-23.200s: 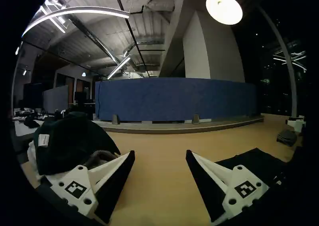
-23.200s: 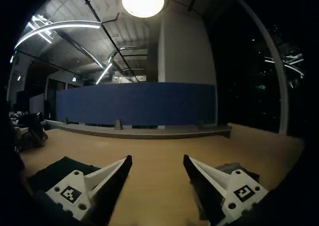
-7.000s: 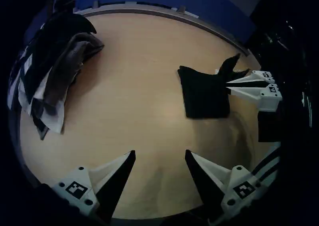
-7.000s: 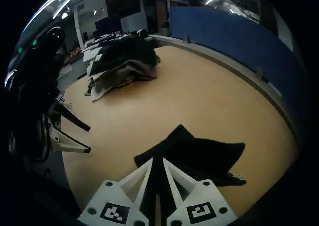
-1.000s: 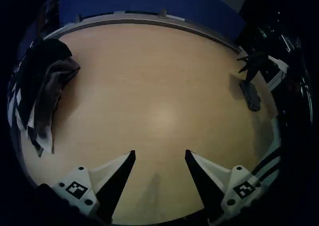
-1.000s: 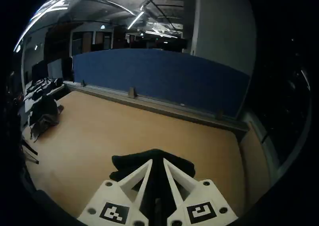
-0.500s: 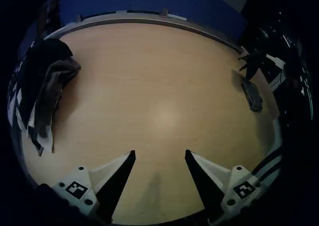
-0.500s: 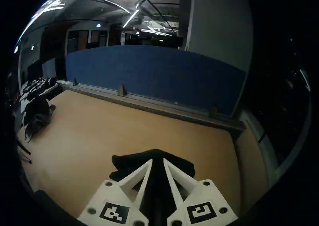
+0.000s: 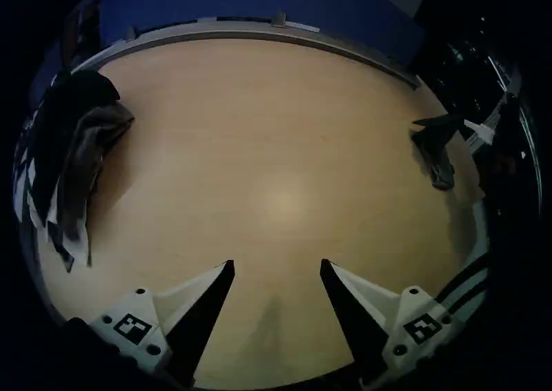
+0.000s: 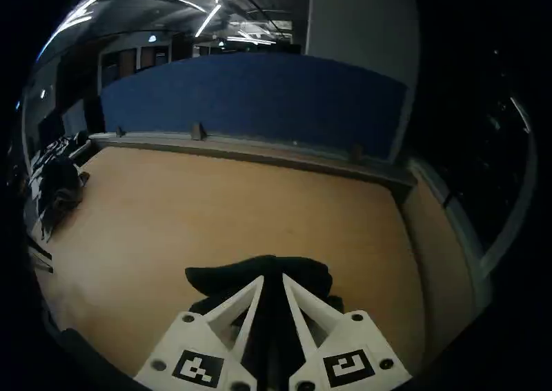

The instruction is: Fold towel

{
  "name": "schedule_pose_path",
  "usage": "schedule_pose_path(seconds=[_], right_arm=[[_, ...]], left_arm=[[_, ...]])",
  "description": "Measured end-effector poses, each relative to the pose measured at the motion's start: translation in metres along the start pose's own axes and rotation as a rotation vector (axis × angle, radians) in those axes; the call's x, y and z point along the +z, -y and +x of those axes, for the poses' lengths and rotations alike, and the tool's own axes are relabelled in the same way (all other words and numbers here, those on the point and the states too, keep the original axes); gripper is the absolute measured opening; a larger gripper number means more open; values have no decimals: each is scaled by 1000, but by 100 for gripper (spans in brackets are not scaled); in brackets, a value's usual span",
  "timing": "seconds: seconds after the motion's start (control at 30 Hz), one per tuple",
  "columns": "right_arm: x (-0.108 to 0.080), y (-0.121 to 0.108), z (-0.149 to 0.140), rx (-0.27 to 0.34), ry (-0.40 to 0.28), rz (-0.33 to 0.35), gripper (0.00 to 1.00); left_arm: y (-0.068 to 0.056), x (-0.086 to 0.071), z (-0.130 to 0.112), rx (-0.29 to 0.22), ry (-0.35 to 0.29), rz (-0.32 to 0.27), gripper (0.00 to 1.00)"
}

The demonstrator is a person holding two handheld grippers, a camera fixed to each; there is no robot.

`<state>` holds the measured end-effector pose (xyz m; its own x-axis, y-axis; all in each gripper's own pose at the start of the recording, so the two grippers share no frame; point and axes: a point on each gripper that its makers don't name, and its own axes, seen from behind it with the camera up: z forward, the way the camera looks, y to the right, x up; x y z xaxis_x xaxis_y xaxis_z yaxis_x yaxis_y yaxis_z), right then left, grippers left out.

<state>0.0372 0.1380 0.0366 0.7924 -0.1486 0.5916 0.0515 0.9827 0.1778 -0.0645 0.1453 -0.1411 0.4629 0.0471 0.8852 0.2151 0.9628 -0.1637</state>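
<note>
The wooden desk (image 9: pixel 276 136) lay broad and bare through its middle, open wood running from the near edge to the far edge. Along that far edge ran a grey rail with a blue partition (image 10: pixel 248 101) standing behind it, closing that side. At the left edge a pile of dark and grey clothes (image 9: pixel 69 149) was heaped, partly hanging over the rim. In the right gripper view the same pile sat small at the far left corner.

The left gripper (image 9: pixel 276 263) hung above the near edge, tipped steeply down at the wood. Its two fingers were spread wide with nothing between them, and bare desk lay ahead of them.

The right gripper (image 10: pixel 272 277) was held lower and more level, facing the partition, close to the right edge. Its fingers were drawn almost together, and both pressed on a black towel (image 10: pixel 262 268) bunched around their tips.

From the left gripper view that towel (image 9: pixel 433 127) showed at the right edge of the desk with the right gripper (image 9: pixel 473 125) just beside it. A greyer folded cloth (image 9: pixel 440 172) lay under it. Whether the two cloths touched could not be told.
</note>
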Motion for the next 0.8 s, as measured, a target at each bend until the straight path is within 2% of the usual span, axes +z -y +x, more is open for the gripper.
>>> schedule_pose_path(seconds=[0.2, 0.4, 0.6, 0.8], right_arm=[[-17, -20, -51, 76, 50, -42, 3], [-25, -37, -88, 99, 105, -80, 4], [-24, -46, -115, 114, 153, -110, 3], [-19, -53, -153, 138, 231, -159, 4]], left_arm=[[-6, 2, -1, 20, 10, -4, 92], [-11, 3, 0, 33, 16, -5, 92], [-14, 2, -1, 42, 21, -2, 92], [-12, 0, -4, 49, 24, 7, 92]])
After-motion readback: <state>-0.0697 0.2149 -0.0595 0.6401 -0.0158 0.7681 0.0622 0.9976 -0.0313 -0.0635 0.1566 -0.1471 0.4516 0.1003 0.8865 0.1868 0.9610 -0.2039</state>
